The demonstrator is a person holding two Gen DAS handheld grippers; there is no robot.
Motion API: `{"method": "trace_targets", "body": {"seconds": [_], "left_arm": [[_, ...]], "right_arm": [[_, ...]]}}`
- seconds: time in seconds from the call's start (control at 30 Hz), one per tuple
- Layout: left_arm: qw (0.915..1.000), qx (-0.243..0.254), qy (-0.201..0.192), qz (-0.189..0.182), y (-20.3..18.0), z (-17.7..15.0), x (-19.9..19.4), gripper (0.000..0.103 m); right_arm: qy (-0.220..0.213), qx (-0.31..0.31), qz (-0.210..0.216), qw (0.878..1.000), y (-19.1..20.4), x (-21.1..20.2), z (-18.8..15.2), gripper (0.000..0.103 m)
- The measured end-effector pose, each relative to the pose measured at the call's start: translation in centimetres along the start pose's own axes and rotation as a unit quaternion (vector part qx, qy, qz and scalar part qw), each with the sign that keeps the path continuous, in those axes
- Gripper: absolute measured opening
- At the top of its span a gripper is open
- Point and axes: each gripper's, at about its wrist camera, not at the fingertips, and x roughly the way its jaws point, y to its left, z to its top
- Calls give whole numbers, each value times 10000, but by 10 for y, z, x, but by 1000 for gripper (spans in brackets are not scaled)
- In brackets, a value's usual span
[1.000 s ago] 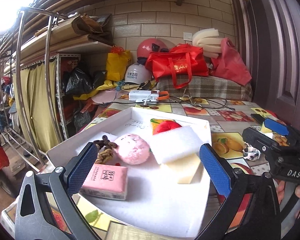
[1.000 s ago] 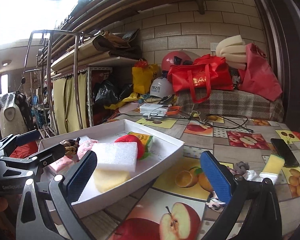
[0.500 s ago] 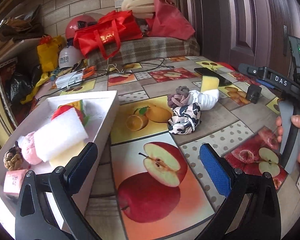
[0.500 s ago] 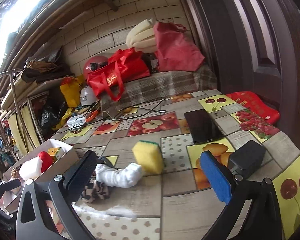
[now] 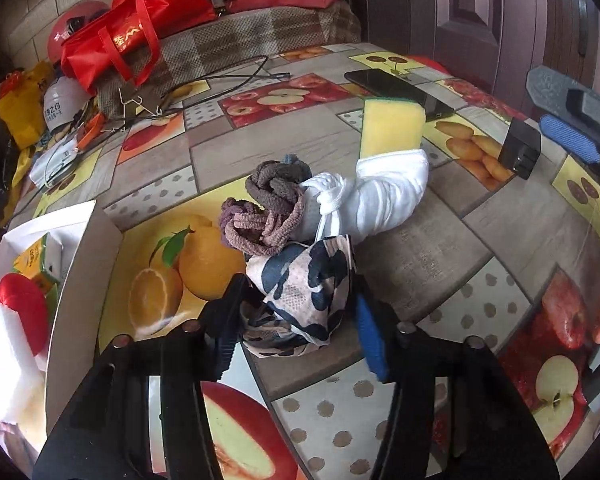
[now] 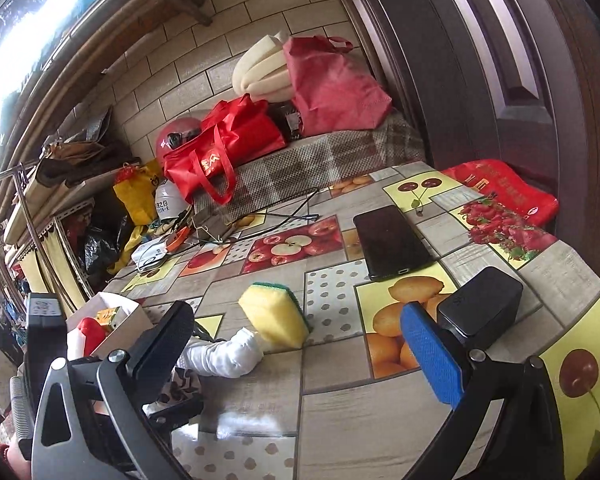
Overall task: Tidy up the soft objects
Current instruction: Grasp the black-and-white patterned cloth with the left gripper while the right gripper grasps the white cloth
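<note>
My left gripper [image 5: 298, 320] is shut on a black-and-white patterned cloth [image 5: 304, 286] lying on the fruit-print table. Touching it are brown and purple hair ties [image 5: 266, 212], a rolled white cloth [image 5: 376, 200] and a yellow sponge [image 5: 392, 128]. The white box [image 5: 80, 264] at the left holds soft items, among them a white foam block [image 5: 4, 360] and a red one [image 5: 20, 304]. My right gripper [image 6: 300, 344] is open and empty, above the table near the yellow sponge [image 6: 274, 316] and white cloth [image 6: 220, 354].
A black phone [image 6: 390, 242] and a black block [image 6: 480, 306] lie on the table to the right. Red bags [image 6: 228, 144], helmets and cables crowd the back. A dark door stands at the right. A red packet [image 6: 500, 192] lies at the table's far right edge.
My left gripper has moved forward from the box side to the pile and closed on the patterned cloth. My right gripper has moved closer to the sponge and stays open.
</note>
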Motion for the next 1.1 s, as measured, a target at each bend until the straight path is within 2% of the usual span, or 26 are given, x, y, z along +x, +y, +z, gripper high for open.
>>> {"method": "trace_targets", "body": {"seconds": [0.03,0.07,0.17,0.23,0.37,0.47,0.53,0.67,0.7,0.73,0.8,1.0,1.1], "left_arm": [[9999,-97,-40,-76,4,-2,-3,47],[9997,-199,-48,-164,8,-3,-4,41],[9978,-486,-131,-433,17,-13,-16,41],[9967,-573,-180,-541,20,-24,-27,41],[9965,-583,-507,-322,24,-47,-58,41],[9944,-646,-840,-43,28,-56,-76,41],[9927,-731,-959,28,32,-58,-81,41],[9929,-801,-876,-12,37,-57,-77,41],[9929,-810,-870,-26,38,-58,-77,41],[9929,-820,-860,-40,38,-57,-77,41],[9928,-849,-841,-85,40,-58,-77,41],[9912,-919,-948,-93,42,-59,-81,41],[9905,-891,-1044,-31,40,-60,-84,41]], "right_arm": [[40,1,29,10000,0,1,0,103],[115,-37,66,9999,1,3,0,103],[490,-438,237,9976,16,12,-3,103],[777,-920,407,9919,33,21,-7,103],[1260,-2188,479,9664,71,39,-21,94],[1590,-2649,509,9497,89,56,-32,93],[1792,-2697,523,9447,94,67,-35,93],[2116,-2609,588,9401,92,79,-39,93],[2151,-2569,640,9400,91,78,-39,89],[2236,-2536,703,9385,90,79,-40,75],[2486,-2473,813,9330,88,82,-44,61],[2477,-2531,984,9300,89,69,-46,50],[2292,-2540,897,9353,88,58,-46,45]]}}
